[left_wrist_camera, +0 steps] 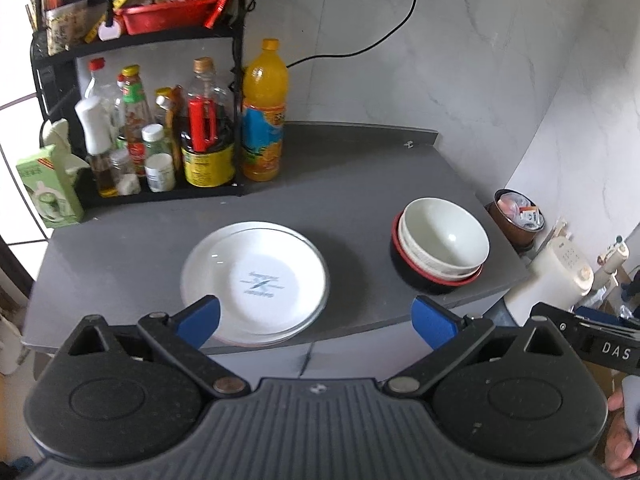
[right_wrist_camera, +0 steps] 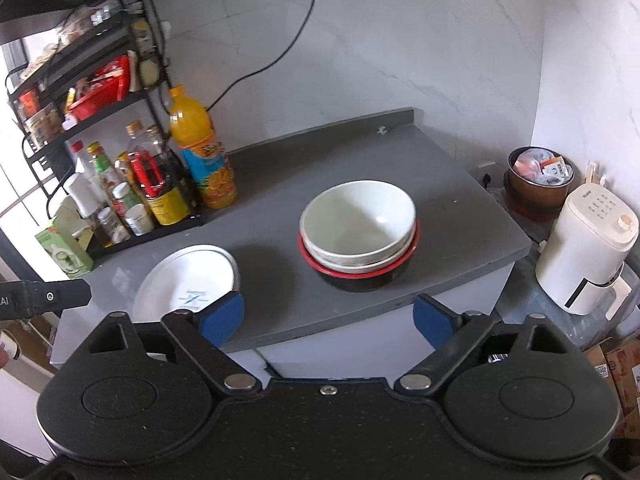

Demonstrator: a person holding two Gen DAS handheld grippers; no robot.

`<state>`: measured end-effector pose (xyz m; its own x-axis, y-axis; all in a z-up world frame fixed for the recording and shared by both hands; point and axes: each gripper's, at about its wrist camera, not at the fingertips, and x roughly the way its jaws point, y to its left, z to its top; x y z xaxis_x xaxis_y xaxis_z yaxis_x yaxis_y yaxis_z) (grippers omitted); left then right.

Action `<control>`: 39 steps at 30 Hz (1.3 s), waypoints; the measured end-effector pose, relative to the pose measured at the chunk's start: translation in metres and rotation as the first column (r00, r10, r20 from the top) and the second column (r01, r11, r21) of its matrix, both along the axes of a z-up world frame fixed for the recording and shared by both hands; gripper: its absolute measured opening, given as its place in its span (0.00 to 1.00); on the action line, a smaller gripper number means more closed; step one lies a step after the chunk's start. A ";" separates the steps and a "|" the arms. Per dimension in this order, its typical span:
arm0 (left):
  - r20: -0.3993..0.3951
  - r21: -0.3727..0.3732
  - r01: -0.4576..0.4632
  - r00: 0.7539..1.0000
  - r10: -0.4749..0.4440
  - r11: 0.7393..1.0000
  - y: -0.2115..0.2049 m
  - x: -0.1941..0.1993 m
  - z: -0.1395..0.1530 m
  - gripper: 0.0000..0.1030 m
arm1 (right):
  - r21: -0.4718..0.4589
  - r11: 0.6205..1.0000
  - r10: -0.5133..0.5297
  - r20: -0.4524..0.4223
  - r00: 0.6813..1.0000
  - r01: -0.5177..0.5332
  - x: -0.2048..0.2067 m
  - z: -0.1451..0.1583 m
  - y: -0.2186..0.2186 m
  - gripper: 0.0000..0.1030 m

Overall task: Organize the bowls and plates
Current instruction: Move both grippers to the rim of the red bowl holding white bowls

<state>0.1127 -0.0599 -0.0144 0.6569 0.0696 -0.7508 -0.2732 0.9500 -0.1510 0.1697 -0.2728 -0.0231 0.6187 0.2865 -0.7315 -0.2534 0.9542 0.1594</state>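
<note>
On a grey tabletop, a stack of white plates lies near the front edge, and a nest of bowls stands well apart to its right, close to the tabletop's right corner. The plate stack overhangs nothing, but it lies close enough to the front lip that a careless nudge could push it off. The bowl nest looks the touchier load: the top bowl rides high and slightly off-centre, so a one-sided pinch on its rim could tip it out or drag the whole nest toward the edge. The count: at least two plates by the visible rims, exact number unclear; three bowls, two white inside a black one with a red rim. Both the left tongs and the right tongs hang spread wide, empty, short of the crockery.
</note>
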 end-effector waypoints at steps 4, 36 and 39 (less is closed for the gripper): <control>-0.014 -0.032 -0.028 1.000 0.028 0.999 -0.015 0.022 -0.014 0.96 | 0.006 1.000 0.004 -0.030 1.000 -0.004 0.024 -0.018 -0.016 0.79; -0.119 -0.243 0.176 0.971 -0.209 0.954 -0.027 0.237 -0.131 0.57 | 0.122 0.941 -0.287 -0.204 0.936 0.315 0.150 -0.117 -0.034 0.56; -0.142 -0.266 0.196 0.961 -0.239 0.944 -0.023 0.253 -0.145 0.52 | 0.122 0.927 -0.322 -0.233 0.918 0.356 0.160 -0.127 -0.031 0.53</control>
